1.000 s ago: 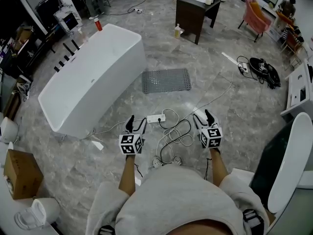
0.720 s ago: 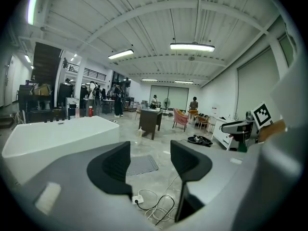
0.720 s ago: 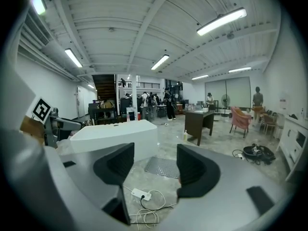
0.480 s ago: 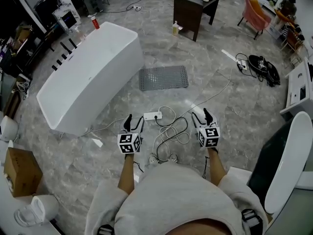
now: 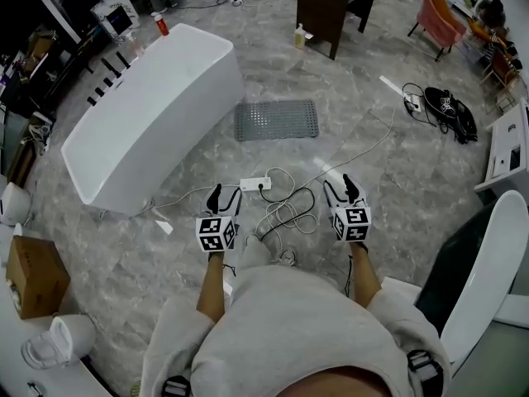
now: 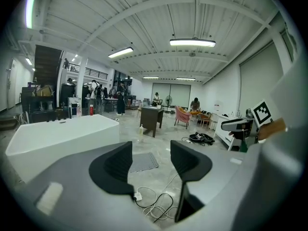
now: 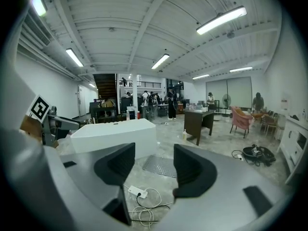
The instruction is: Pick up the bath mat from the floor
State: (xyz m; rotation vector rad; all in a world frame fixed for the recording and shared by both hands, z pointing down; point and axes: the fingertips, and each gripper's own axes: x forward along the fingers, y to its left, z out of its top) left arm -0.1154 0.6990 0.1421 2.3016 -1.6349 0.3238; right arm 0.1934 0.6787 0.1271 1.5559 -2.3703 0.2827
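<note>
The left gripper (image 5: 226, 193) is hovering above the floor (image 5: 388, 180) with its jaws spread and nothing between them. The right gripper (image 5: 340, 187) is doing the same, jaws apart and empty. Both are pointing forward and a little downward.

The bath mat (image 5: 276, 120) is lying flat on the floor ahead of both grippers and well apart from them. It is grey and rectangular, and rows of small holes are running across it. Its left end is sitting just beside the white bathtub (image 5: 149, 114).

Between the grippers and the mat, a white power strip (image 5: 255, 184) and loose looping cables (image 5: 285, 209) are lying on the grey marbled floor.

The tub is closing off the mat's left side, while bare floor is showing to its right and beyond it. Further off, a dark table (image 5: 331, 2) is standing, with a black bag (image 5: 450, 114) lying to the right.
</note>
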